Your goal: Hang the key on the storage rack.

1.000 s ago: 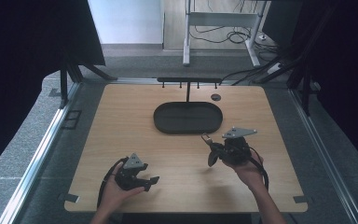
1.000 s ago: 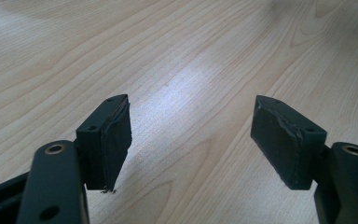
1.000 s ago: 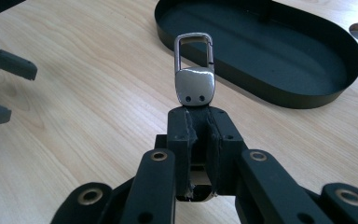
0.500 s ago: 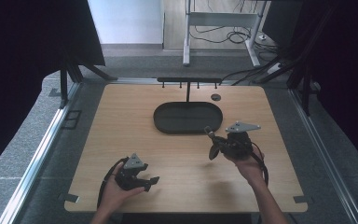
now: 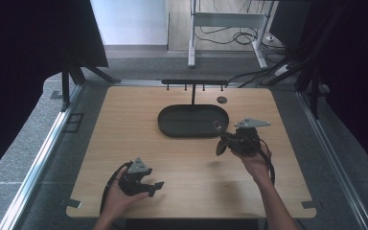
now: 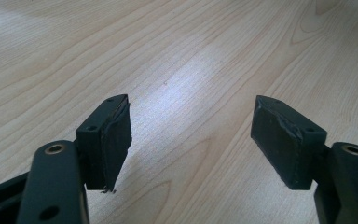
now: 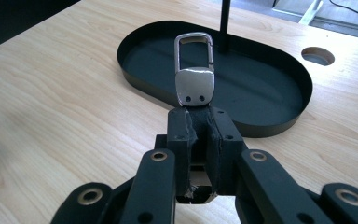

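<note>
- Over the wooden bench, from the high view, the right hand-held gripper is held just beside the black oval tray, while the left hand-held gripper is kept low near the front edge.
- In the left gripper view, the left hand-held gripper is seen spread wide, nothing between its pads but bare bench.
- In the right gripper view, a metal key clip is clamped tight by the right hand-held gripper, its loop pointed at the tray.
</note>
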`<state>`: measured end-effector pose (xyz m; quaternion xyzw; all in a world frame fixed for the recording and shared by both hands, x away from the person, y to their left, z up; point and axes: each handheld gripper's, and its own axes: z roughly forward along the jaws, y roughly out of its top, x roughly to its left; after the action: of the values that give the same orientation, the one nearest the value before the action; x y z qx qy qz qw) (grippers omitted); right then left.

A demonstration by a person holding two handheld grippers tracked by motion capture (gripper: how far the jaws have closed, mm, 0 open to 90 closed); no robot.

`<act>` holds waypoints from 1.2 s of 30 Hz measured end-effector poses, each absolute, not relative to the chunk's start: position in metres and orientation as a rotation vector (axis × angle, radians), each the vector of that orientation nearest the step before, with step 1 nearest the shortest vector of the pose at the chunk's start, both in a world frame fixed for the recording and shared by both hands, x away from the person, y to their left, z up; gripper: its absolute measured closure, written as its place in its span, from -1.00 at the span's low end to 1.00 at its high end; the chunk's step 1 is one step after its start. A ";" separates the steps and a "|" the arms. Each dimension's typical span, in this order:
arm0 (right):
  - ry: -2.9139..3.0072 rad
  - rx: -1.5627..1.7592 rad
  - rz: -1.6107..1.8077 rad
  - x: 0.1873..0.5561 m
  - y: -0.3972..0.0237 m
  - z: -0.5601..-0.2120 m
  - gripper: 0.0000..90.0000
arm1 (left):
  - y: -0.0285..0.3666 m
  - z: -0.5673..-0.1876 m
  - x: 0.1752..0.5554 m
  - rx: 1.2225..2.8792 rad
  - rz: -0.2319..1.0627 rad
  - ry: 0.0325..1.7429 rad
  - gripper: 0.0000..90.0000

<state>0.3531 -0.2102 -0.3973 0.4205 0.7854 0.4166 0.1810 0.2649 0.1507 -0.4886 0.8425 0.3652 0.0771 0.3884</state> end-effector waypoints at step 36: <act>2.088 1.269 1.220 0.398 -0.214 -0.401 0.80 | 0.154 -0.488 0.266 2.129 0.192 0.938 -0.34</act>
<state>0.3976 -0.2138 -0.4014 0.4550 0.7485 0.4373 0.2038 0.2658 0.1544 -0.4879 0.8388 0.3695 0.0756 0.3928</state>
